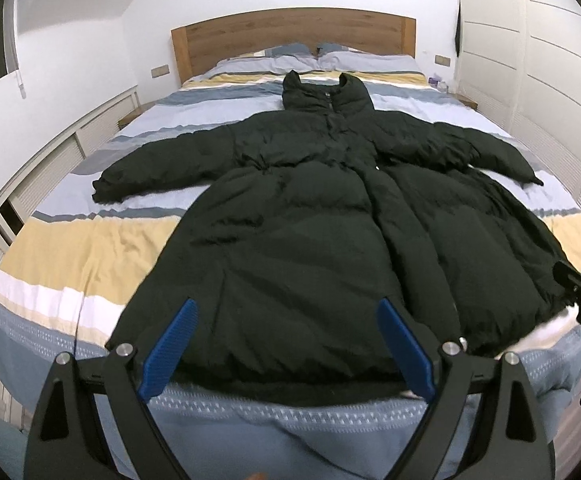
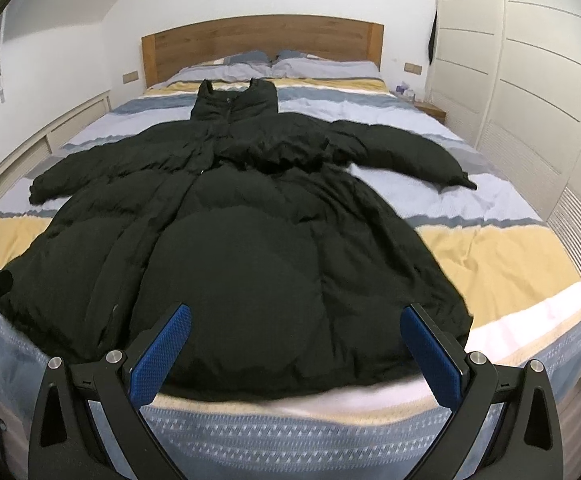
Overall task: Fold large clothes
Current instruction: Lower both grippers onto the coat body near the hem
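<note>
Left wrist view: big dark puffy coat [image 1: 310, 240] spread flat on a striped bed [image 1: 90, 248], filling the middle of the frame, both sleeves out to the sides, collar up near the pillows [image 1: 330, 60] at the top. Left gripper [image 1: 286, 320] at the bottom – blue fingers [image 1: 168, 352] spread wide, holding nothing, just over the coat's hem. Right gripper's tip [image 1: 578, 280] poking in at the right edge, beside the hem corner.

Right wrist view: same coat [image 2: 250, 248] in the middle, hem at the near bed edge. Right gripper [image 2: 294, 324] at the bottom – fingers [image 2: 430, 352] wide apart, empty, hem between them. Wooden headboard [image 2: 262, 40] at the top, white wardrobe [image 2: 530, 80] on the right.
</note>
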`<control>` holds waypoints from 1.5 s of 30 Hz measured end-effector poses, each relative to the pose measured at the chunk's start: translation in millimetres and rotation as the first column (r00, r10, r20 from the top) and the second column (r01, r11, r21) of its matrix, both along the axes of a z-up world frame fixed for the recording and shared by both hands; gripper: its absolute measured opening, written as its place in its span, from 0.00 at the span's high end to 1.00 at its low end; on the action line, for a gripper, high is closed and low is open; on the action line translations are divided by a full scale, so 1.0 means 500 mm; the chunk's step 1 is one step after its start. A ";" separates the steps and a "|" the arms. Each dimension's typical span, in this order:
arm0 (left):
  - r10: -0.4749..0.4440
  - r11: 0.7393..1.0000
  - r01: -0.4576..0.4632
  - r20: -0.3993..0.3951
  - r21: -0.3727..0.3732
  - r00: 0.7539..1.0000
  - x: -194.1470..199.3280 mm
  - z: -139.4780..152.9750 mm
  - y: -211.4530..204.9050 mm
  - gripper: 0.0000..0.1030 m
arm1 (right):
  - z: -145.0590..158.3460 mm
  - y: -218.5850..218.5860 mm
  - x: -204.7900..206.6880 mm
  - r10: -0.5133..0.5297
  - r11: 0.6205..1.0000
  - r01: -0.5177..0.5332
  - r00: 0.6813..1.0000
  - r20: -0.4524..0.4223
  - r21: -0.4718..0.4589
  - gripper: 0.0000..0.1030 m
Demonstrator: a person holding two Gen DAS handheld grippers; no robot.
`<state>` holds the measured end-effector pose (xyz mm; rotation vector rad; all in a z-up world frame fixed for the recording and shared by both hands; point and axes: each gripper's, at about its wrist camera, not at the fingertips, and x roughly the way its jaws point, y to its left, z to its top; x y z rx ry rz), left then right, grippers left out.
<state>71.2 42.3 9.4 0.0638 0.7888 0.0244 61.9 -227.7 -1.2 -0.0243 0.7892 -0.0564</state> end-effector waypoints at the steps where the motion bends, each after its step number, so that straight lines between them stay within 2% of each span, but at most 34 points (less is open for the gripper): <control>1: 0.002 1.000 -0.002 -0.001 0.000 1.000 0.008 0.001 0.004 0.10 | 0.003 -0.003 0.007 -0.004 1.000 0.004 1.000 0.004 -0.002 0.01; 12: 0.032 0.999 -0.031 -0.022 0.019 0.999 0.110 -0.010 0.023 0.10 | 0.014 -0.054 0.139 0.018 0.999 -0.019 0.999 0.035 0.027 0.01; 19: 0.066 0.997 -0.064 -0.032 0.038 0.997 0.190 -0.024 0.033 0.10 | 0.004 -0.096 0.244 0.012 0.998 -0.012 1.000 0.001 0.058 0.01; 30: 0.082 0.994 -0.078 -0.044 0.082 0.996 0.276 -0.034 0.033 0.10 | 0.014 -0.183 0.413 -0.042 0.995 0.040 0.999 0.012 0.094 0.01; 34: 0.086 0.993 -0.082 -0.045 0.087 0.995 0.305 -0.037 0.030 0.10 | 0.015 -0.233 0.469 -0.073 0.987 0.072 0.997 0.004 0.146 0.01; 37: 0.087 0.994 -0.083 -0.051 0.077 0.995 0.327 -0.040 0.032 0.10 | -0.003 -0.285 0.513 -0.117 0.969 0.121 0.993 -0.030 0.213 0.01; 39: 0.083 0.995 -0.079 -0.059 0.064 0.995 0.340 -0.044 0.036 0.10 | -0.025 -0.330 0.538 -0.164 0.945 0.173 0.985 -0.056 0.277 0.01; 41: 0.081 0.995 -0.077 -0.068 0.056 0.994 0.354 -0.050 0.042 0.10 | -0.051 -0.373 0.559 -0.208 0.913 0.226 0.974 -0.089 0.339 0.01; 45: 0.086 0.995 -0.081 -0.090 0.057 0.992 0.384 -0.068 0.059 0.10 | -0.106 -0.470 0.591 -0.313 0.811 0.345 0.938 -0.149 0.472 0.01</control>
